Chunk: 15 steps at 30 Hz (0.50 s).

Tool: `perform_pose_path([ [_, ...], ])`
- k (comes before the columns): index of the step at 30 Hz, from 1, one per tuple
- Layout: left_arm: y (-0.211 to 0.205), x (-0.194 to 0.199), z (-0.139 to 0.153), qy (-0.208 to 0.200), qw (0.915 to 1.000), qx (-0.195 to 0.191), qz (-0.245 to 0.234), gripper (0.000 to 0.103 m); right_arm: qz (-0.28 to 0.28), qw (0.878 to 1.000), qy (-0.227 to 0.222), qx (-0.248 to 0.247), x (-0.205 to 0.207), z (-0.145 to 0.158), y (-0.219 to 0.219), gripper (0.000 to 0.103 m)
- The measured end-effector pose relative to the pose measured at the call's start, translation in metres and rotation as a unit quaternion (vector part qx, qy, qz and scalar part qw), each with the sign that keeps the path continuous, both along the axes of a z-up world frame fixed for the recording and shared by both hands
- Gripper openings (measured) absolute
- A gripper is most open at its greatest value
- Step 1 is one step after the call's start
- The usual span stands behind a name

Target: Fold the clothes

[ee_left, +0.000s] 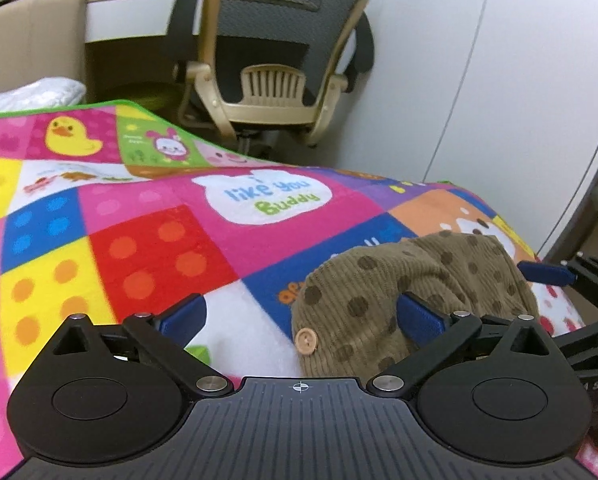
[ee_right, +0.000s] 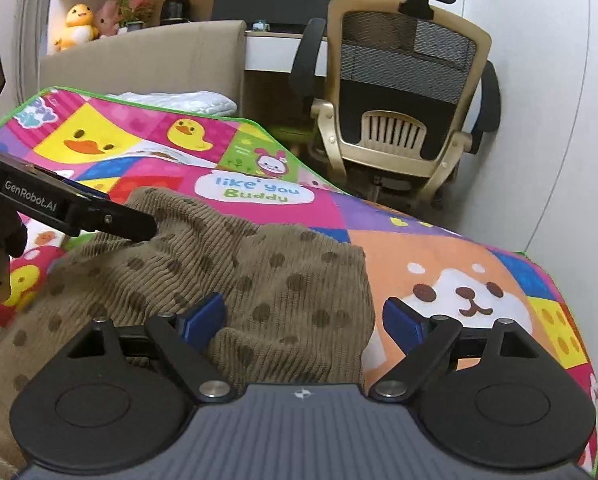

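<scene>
The brown corduroy garment with dark polka dots (ee_right: 259, 280) lay bunched on the bright patchwork cartoon blanket (ee_left: 159, 240) covering the bed, stretching from my left tongs (ee_left: 303, 316) across to my right tongs (ee_right: 303, 320). Both tongs were spread wide, gripping nothing. My right pair sat nearer, straddling the cloth's right-hand edge, while only the right finger of my left pair touched the cloth near the tan button (ee_left: 306, 340).
</scene>
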<state>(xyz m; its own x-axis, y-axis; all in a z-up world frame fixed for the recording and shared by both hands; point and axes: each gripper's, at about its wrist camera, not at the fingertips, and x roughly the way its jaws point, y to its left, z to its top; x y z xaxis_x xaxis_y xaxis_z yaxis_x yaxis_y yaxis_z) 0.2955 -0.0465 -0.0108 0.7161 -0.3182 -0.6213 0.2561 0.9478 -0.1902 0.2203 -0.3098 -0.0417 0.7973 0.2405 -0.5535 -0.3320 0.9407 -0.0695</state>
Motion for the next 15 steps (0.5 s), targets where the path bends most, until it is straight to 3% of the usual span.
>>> perform_pose_path([
  [3,0.005,-0.011,0.014,-0.02,0.9993,-0.029,-0.014,0.103,-0.007,0.999,-0.009,0.032,-0.007,0.014,-0.018,0.087],
  [6,-0.001,-0.013,0.025,-0.042,0.9976,-0.044,-0.034,0.103,-0.049,0.998,-0.048,0.013,-0.005,0.025,-0.029,0.087],
  [7,-0.005,-0.012,0.027,-0.048,0.9971,-0.044,-0.039,0.103,-0.061,0.997,-0.054,0.004,0.0,0.027,-0.031,0.086],
  [9,-0.019,-0.002,0.023,-0.048,0.9982,-0.007,-0.036,0.103,-0.074,0.996,-0.055,-0.005,0.015,0.027,-0.031,0.085],
  [10,-0.025,0.003,0.019,-0.045,0.9984,0.01,-0.034,0.103,-0.073,0.996,-0.051,-0.015,0.024,0.024,-0.029,0.085],
  [13,-0.026,0.011,0.009,-0.03,0.999,0.012,-0.029,0.103,-0.065,0.995,-0.009,-0.069,0.053,-0.003,-0.016,0.085],
  [15,-0.026,0.016,0.003,-0.021,0.9994,0.013,-0.026,0.103,-0.064,0.995,0.011,-0.081,0.06,-0.02,-0.014,0.085],
])
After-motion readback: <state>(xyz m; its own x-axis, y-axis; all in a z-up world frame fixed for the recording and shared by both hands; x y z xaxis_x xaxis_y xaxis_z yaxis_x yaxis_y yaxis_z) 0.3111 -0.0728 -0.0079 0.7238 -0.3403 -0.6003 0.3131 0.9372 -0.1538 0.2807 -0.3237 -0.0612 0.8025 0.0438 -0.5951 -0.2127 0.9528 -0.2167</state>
